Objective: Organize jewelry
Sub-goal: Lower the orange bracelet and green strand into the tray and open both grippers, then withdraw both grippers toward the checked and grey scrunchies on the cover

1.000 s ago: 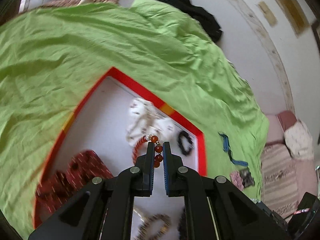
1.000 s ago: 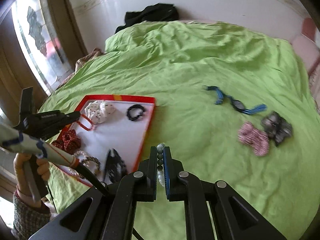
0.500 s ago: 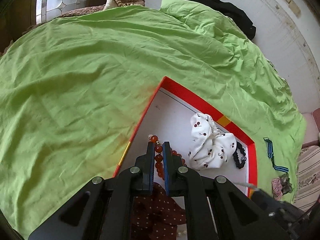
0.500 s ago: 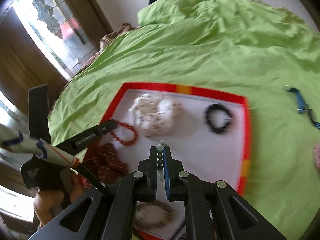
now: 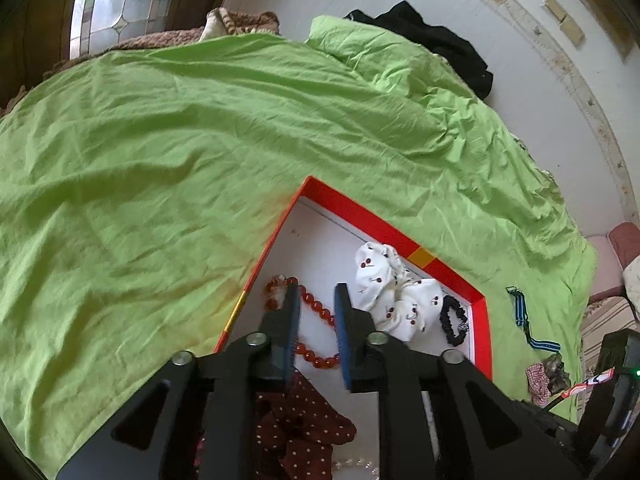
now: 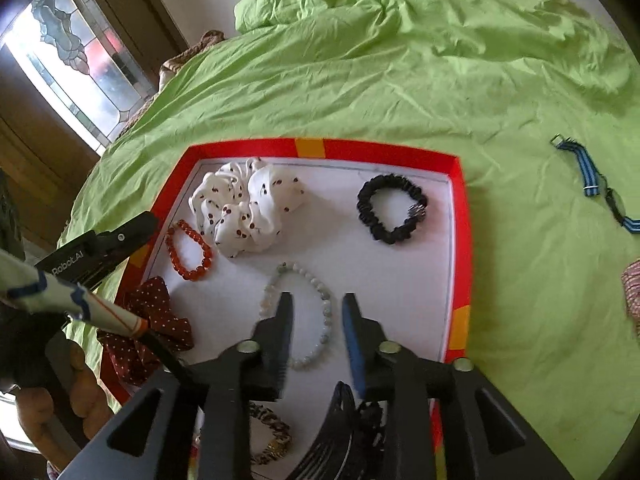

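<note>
Inside the red-rimmed tray (image 6: 462, 216) on the green bed (image 6: 400, 80), both bracelets are lying loose. Above the red bead bracelet (image 5: 316, 308), the left gripper (image 5: 316, 292) is hovering, jaws apart. Jaws likewise apart, the right gripper (image 6: 316, 300) is hanging over the pale bead bracelet (image 6: 320, 292), with the white scrunchie (image 6: 248, 204) at 11 o'clock.

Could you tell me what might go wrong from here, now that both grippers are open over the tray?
1. The left gripper straddles the red bead bracelet; lifting carelessly could snag it and drag it out.
2. The right gripper sits over the pale bead bracelet, so a fingertip could catch its loop.
3. The tray rests on soft green bedding; pressing down could tilt it and slide pieces together.
</note>
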`<state>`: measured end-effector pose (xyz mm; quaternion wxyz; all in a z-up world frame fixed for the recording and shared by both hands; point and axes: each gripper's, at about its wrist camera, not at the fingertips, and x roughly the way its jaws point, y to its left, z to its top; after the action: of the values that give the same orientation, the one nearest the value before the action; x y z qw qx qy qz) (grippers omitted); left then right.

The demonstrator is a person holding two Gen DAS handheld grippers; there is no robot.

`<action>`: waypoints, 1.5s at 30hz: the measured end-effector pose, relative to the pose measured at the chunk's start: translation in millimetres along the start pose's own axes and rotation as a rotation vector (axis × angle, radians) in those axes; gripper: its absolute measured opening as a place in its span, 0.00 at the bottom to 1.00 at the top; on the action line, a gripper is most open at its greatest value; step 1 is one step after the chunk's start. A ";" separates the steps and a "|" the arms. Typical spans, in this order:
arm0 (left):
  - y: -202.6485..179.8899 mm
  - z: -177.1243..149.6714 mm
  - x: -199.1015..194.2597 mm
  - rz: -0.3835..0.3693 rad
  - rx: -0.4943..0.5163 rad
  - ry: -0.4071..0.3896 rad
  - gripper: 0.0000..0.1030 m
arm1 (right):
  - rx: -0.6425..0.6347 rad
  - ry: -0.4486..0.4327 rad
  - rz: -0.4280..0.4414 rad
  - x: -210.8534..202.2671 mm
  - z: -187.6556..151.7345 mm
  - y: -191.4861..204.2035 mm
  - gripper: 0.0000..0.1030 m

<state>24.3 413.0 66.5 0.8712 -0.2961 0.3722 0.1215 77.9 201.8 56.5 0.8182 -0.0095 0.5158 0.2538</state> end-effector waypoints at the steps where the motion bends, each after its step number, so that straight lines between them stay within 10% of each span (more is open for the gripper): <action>1: 0.4 -0.1 -2.2 0.006 -0.003 -0.012 0.23 | -0.001 -0.005 -0.004 -1.4 0.2 0.0 0.30; 18: 38.2 8.3 -21.5 0.031 -0.137 -0.083 0.25 | -0.203 0.112 -0.158 52.5 58.5 61.4 0.25; 29: 39.5 8.4 -19.6 0.040 -0.137 -0.069 0.26 | -0.215 0.001 -0.046 31.4 62.9 85.5 0.25; 39: 30.9 -2.9 -29.2 0.077 -0.090 -0.083 0.32 | -0.120 -0.067 0.023 -74.7 -1.5 26.4 0.33; 45: 10.3 -16.8 -36.3 0.096 -0.020 -0.095 0.32 | -0.005 -0.080 -0.086 -122.1 -61.2 -61.9 0.35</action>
<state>-15.1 411.3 79.1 0.8780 -0.2807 0.3431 0.1808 11.5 81.4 116.3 0.8483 -0.0234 0.4812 0.2198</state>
